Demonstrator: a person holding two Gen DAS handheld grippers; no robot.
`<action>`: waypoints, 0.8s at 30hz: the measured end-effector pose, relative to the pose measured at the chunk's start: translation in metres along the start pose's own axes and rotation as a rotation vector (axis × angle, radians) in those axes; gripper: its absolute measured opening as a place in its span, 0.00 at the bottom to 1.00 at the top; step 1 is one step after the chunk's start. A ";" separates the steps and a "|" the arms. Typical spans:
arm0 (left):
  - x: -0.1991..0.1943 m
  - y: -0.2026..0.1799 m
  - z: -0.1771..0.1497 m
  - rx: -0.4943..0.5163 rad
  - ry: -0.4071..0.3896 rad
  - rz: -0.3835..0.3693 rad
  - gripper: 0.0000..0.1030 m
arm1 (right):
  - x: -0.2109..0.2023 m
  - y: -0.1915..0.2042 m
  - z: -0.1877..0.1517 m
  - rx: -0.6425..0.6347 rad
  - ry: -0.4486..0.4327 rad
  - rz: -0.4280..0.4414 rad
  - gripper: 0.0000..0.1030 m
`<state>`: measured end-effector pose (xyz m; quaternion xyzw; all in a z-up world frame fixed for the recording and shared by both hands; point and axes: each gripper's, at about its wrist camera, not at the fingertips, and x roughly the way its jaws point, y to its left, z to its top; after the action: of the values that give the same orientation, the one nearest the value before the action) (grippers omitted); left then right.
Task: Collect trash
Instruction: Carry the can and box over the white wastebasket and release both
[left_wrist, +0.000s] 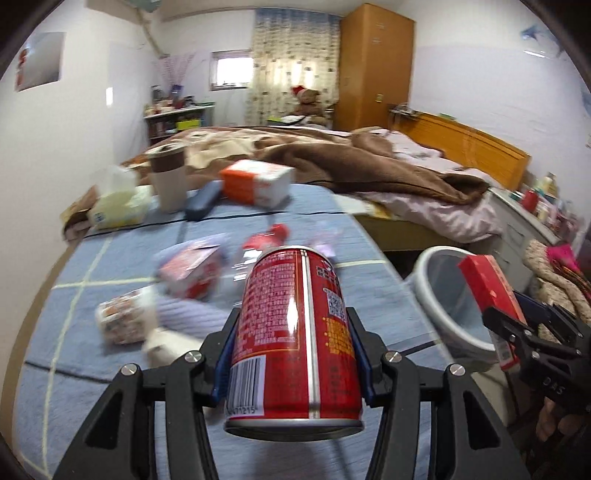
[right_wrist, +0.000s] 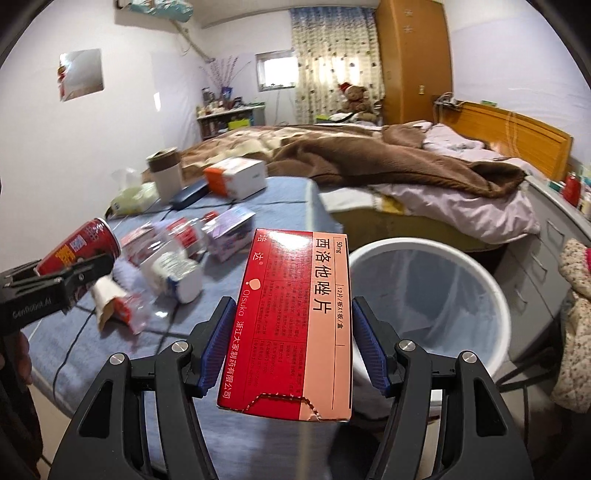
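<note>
**Can and carton in my grips beside the bin**

My left gripper (left_wrist: 293, 354) is clamped on a red drink can (left_wrist: 295, 332), its blue pads pressed against both sides; the can points away from me, its base toward the camera. My right gripper (right_wrist: 293, 347) holds a red and pink medicine carton (right_wrist: 291, 325) between its pads, torn flap end nearest me.

The white waste bin (right_wrist: 476, 266) with its clear liner is my landmark. The carton hangs just left of the bin's rim, overlapping it in the right wrist view. The can is further left of the bin, above the blue checked cloth (left_wrist: 74, 369). Left of the bin on that cloth lie more blurred wrappers and small boxes (right_wrist: 166, 254). Beyond them stand a tan cup (right_wrist: 167, 173), a dark case (right_wrist: 188, 197) and an orange and white box (right_wrist: 236, 177). Behind the bin is a bed with a brown blanket (right_wrist: 369, 158).
</note>
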<state>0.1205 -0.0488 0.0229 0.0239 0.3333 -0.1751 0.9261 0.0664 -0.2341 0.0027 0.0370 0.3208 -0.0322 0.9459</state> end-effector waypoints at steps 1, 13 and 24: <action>0.002 -0.009 0.002 0.015 -0.001 -0.017 0.53 | 0.000 -0.007 0.002 0.008 -0.005 -0.011 0.62; 0.043 -0.107 0.019 0.137 0.039 -0.214 0.53 | 0.012 -0.075 0.010 0.075 0.025 -0.103 0.63; 0.088 -0.167 0.024 0.204 0.128 -0.330 0.53 | 0.036 -0.116 0.000 0.093 0.141 -0.122 0.63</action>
<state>0.1417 -0.2360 -0.0015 0.0739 0.3715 -0.3554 0.8546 0.0850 -0.3511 -0.0251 0.0636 0.3863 -0.1021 0.9145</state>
